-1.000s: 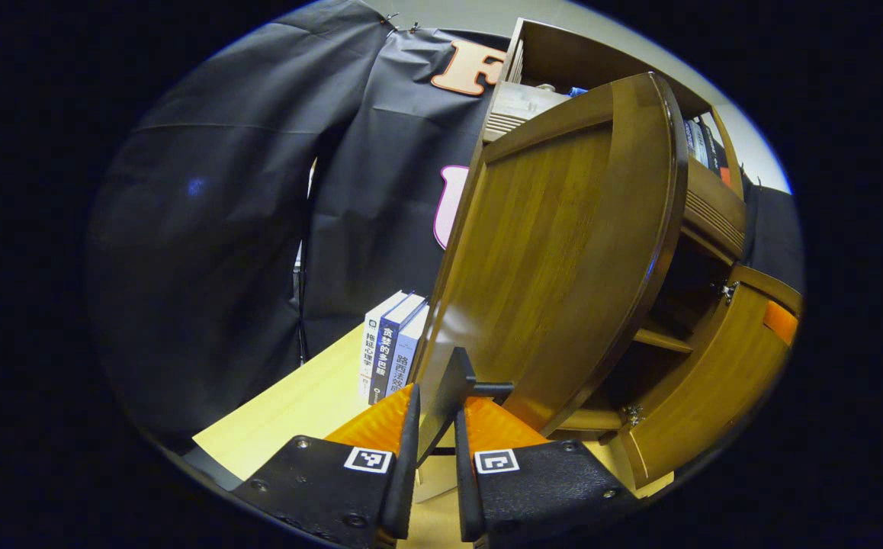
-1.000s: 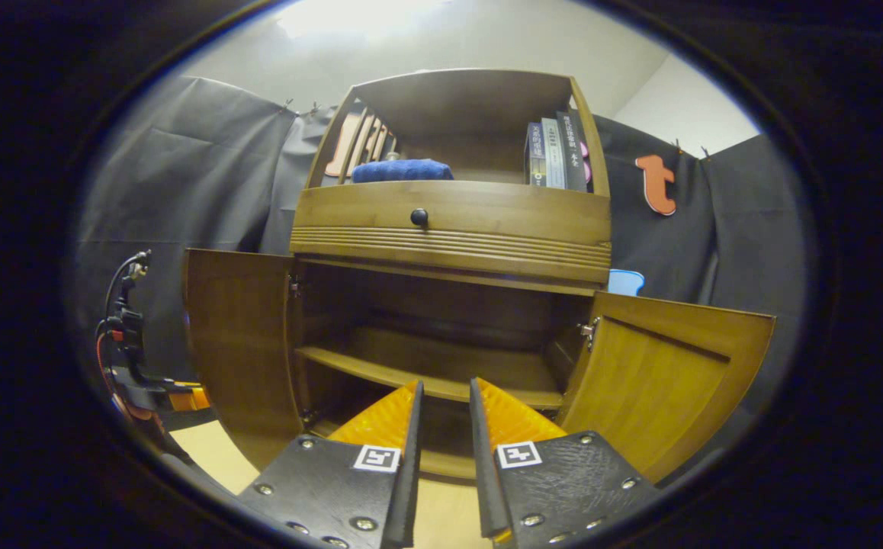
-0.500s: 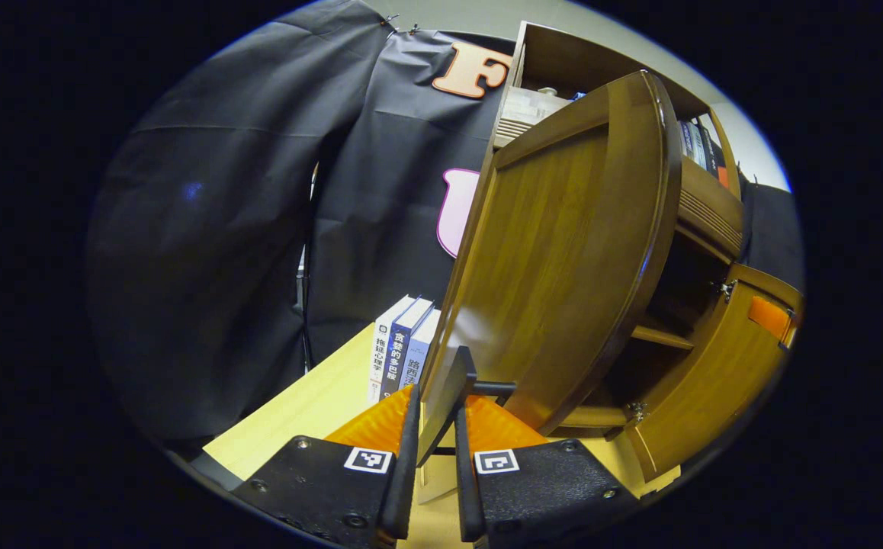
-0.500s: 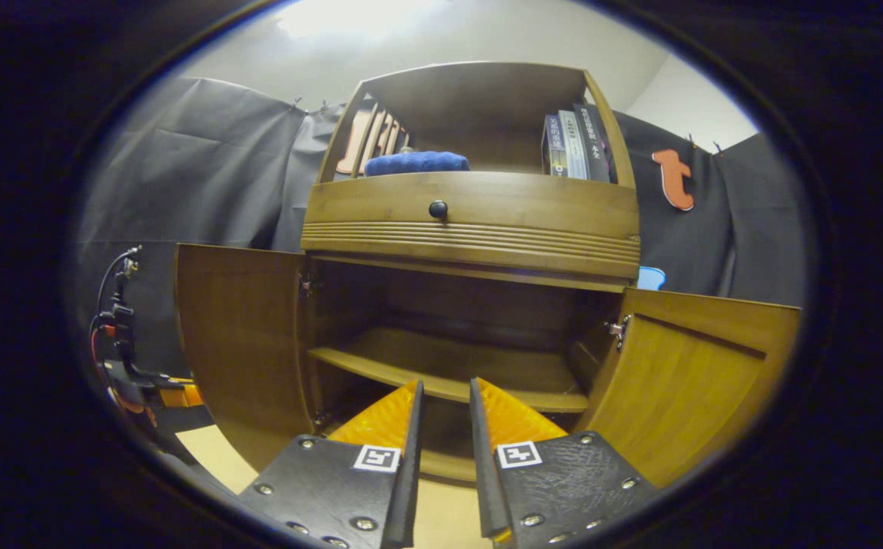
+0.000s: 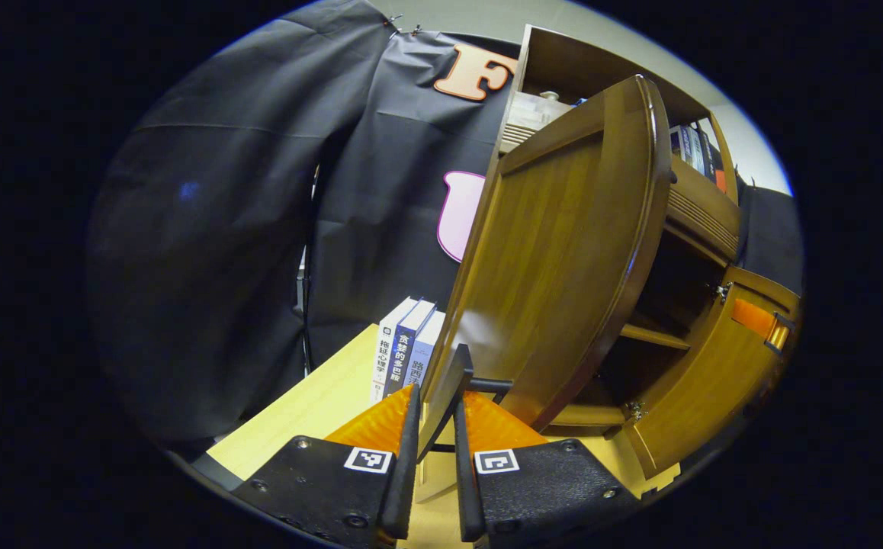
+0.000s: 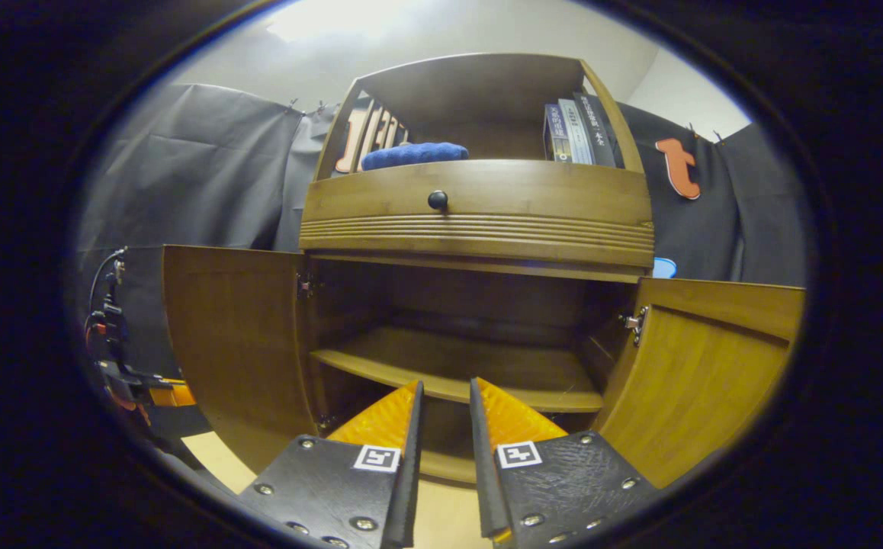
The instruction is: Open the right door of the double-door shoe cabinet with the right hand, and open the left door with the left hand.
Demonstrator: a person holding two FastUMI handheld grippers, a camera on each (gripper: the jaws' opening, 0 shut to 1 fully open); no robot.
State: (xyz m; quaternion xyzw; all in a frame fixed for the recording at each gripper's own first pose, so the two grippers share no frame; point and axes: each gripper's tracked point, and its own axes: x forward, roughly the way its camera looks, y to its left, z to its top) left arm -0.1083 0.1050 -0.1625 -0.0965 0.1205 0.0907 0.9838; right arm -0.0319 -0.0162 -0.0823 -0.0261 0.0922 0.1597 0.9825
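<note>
The wooden shoe cabinet [image 6: 480, 229] stands with both doors swung out. In the left gripper view the left door [image 5: 556, 252] rises right in front of me, and my left gripper [image 5: 435, 404] is shut on its dark handle [image 5: 453, 377]. The right door [image 5: 701, 389] hangs open farther off. In the right gripper view my right gripper [image 6: 445, 396] faces the cabinet's inner shelf [image 6: 449, 366], between the left door [image 6: 236, 335] and the right door [image 6: 708, 374]. Its fingers stand a narrow gap apart with nothing between them.
Three books [image 5: 403, 351] stand on the pale table [image 5: 312, 404] left of the cabinet. Above the doors is a drawer with a dark knob [image 6: 437, 200]. The top shelf holds a blue cloth [image 6: 411, 155] and more books [image 6: 575, 130].
The left door has swung a little further open with my left gripper on its handle. The right gripper has drawn slightly closer to the cabinet, still holding nothing.
</note>
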